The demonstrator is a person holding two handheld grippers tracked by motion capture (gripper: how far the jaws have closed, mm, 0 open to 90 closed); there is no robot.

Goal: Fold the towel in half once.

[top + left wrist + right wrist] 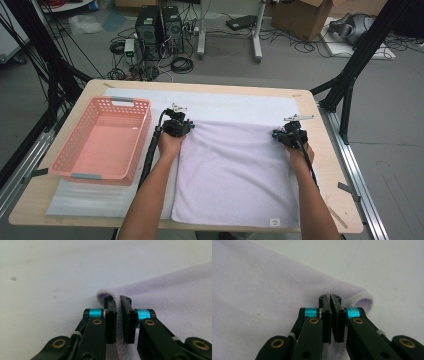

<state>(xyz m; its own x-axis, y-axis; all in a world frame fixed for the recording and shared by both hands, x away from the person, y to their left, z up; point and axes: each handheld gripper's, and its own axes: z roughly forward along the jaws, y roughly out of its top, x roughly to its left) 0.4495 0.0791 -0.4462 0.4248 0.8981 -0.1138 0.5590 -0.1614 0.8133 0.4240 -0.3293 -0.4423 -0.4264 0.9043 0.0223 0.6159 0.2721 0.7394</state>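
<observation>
Lavender towel (235, 172) lies spread flat on the white mat (235, 102) covering the table (325, 165), right of centre. Left gripper (184, 123) is clamped on the towel's far left corner, hem pinched between the jaws. Right gripper (283, 134) is clamped on the far right corner. Pink basket (80, 162) sits at the left, apart from the towel.

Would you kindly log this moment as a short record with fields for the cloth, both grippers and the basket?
cloth: lavender towel spread flat on the white mat
left gripper: shut on the towel's far left corner
right gripper: shut on the towel's far right corner
basket: pink basket left of the towel, nothing in it
surface: wooden table
</observation>
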